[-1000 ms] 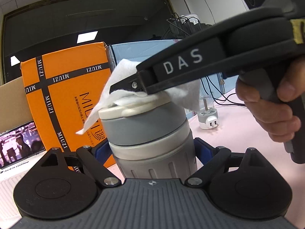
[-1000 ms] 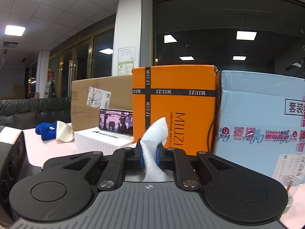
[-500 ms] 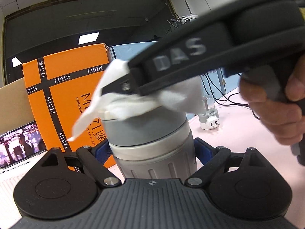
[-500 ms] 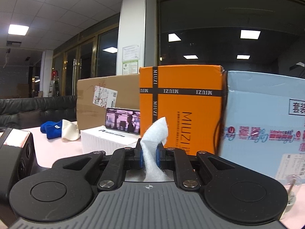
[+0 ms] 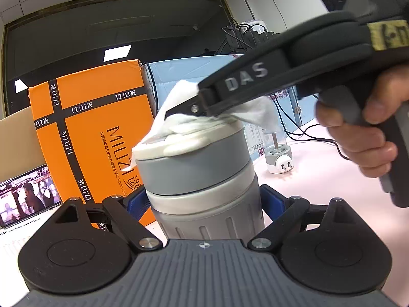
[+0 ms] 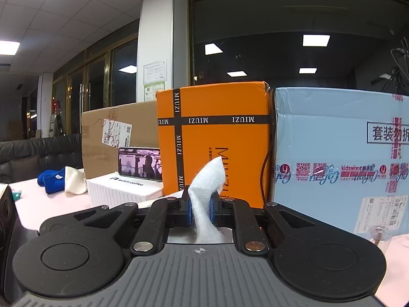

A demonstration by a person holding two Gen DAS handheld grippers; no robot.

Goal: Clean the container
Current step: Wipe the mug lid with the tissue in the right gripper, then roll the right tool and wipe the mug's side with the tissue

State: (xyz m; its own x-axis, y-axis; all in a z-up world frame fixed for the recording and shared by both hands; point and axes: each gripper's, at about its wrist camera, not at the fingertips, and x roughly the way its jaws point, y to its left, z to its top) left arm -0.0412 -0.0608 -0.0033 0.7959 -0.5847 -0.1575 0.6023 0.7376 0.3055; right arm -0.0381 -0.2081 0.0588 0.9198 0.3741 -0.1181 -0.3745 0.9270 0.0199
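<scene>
Gripping the container (image 5: 204, 179) at centre frame, the left gripper (image 5: 204, 202) has its blue pads pressed against both sides of the ribbed grey body, and the container stands upright. In this left wrist view the right gripper (image 5: 179, 111) reaches in from the upper right, a hand (image 5: 363, 133) on its handle, and its tips press a white wipe (image 5: 184, 125) onto the pale lid. The container looks stiff and smooth, likely slippery under a sideways rub, so the ribbed lower body where the pads sit seems the sound place to hold. The wipe is soft and light and bunches under the tips. Against the half-second-old frame, the right gripper has slid towards the right of the frame and sharpened out of its blur, and the wipe lies bunched further across the lid, so the rubbing stroke looks to be under way.

Over to the right wrist view: the right gripper (image 6: 200, 208) is clenched on the wipe (image 6: 208, 192) at lower centre, a peak of it standing up between the pads. The container is hidden below the gripper body. The orange box (image 6: 217, 140) and blue box (image 6: 332, 153) behind have shifted left since the earlier frame.
</scene>
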